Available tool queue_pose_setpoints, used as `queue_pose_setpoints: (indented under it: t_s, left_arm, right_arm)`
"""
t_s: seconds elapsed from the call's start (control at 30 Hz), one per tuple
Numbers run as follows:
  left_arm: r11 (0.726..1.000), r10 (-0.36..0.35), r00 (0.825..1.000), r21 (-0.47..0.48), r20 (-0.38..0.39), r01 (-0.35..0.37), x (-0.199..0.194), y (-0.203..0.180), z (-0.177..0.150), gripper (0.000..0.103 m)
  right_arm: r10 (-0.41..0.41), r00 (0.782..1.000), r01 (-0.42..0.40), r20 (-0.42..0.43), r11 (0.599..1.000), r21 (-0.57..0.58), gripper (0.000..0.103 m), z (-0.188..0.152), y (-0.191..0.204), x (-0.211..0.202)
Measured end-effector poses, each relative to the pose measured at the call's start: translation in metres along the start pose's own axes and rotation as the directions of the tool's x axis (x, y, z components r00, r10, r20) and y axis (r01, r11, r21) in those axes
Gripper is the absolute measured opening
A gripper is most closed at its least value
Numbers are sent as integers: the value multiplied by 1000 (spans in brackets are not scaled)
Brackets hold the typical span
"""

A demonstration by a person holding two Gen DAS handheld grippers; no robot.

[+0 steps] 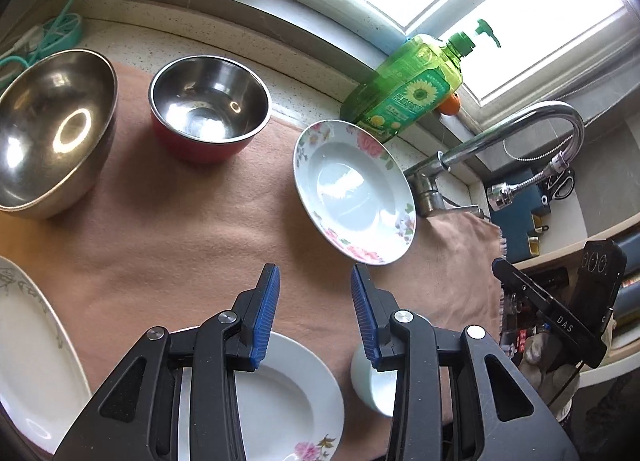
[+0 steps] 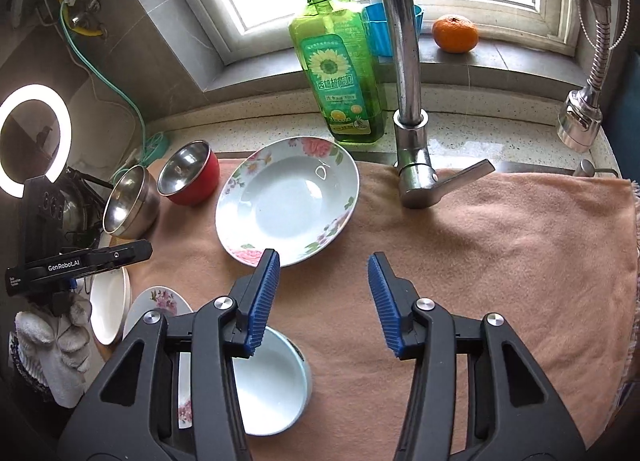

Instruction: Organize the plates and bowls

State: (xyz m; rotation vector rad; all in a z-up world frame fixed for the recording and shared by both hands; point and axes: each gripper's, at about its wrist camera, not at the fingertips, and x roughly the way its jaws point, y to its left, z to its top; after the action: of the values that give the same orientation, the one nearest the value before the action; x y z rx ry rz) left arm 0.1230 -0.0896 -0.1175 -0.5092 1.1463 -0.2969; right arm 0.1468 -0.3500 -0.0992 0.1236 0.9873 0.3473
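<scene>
Both claws sit nearest my cameras: my left gripper and right gripper are each partly open, nothing between the blue pads. Everything rests on a peach towel spread over the bench, probably as cushioning. At its left edge stands a steel bowl, then a red bowl, then a floral plate at the back edge by the tap. Near the front edge, a white plate and small white bowl wait unstacked.
</scene>
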Motion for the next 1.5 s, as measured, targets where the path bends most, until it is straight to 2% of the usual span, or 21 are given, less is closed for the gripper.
queue_pose_setpoints:
  t_s: [0.23, 0.53, 0.6, 0.9, 0.97, 1.37, 1.5]
  left_arm:
    - [996, 57, 998, -67, 21, -56, 21, -9, 4, 35]
    - [991, 69, 998, -112, 11, -67, 42, -6, 11, 35]
    - [990, 68, 998, -122, 8, -67, 47, -4, 13, 35]
    - [986, 69, 998, -150, -1, -69, 62, 4, 20, 35]
    - [986, 67, 998, -152, -9, -68, 65, 5, 21, 34]
    - [988, 65, 997, -136, -37, -69, 80, 2, 30, 33]
    - [987, 60, 997, -146, -47, -67, 84, 5, 31, 26]
  right_arm:
    - [39, 997, -46, -61, 993, -107, 40, 35, -8, 38]
    - [-6, 993, -29, -118, 955, -296, 35, 72, 14, 91]
    - [-11, 990, -35, -142, 950, -311, 31, 78, 15, 105]
    - [-33, 979, -36, -199, 941, -336, 31, 94, 8, 140]
    - [-65, 979, -10, -192, 931, -365, 31, 95, 10, 144]
    - [-102, 972, 6, -213, 913, -408, 31, 103, 13, 158]
    - [-98, 968, -5, -231, 913, -408, 31, 105, 13, 163]
